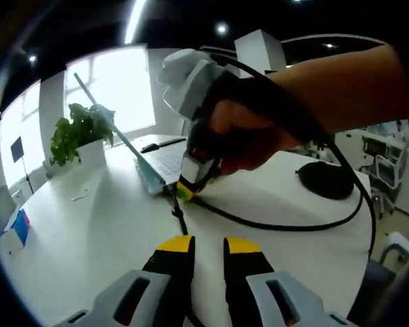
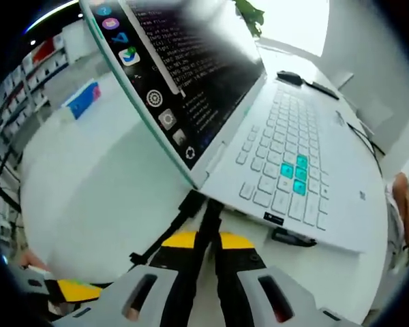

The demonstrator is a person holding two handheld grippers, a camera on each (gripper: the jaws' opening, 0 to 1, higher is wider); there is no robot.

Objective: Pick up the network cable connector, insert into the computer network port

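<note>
— Right, right gripper (image 2: 200, 240)?
— Clamped on the network cable (image 2: 203, 228), jaws nearly together, at the side edge of the open laptop (image 2: 286, 163) near the hinge. Connector end against that edge; impossible to tell whether seated in a port. Seen from the left gripper view too, right gripper (image 1: 191, 184) held in a hand (image 1: 249, 133), tip down at the laptop (image 1: 153, 167) corner.
— And the left gripper (image 1: 208, 246)?
— Narrowly parted, holding nothing, above the white table (image 1: 88, 231). Black cable (image 1: 273, 221) looping across the table beyond it.
— Anything else?
— Potted plant (image 1: 78, 133) behind, black round pad (image 1: 327, 180) to the right.
</note>
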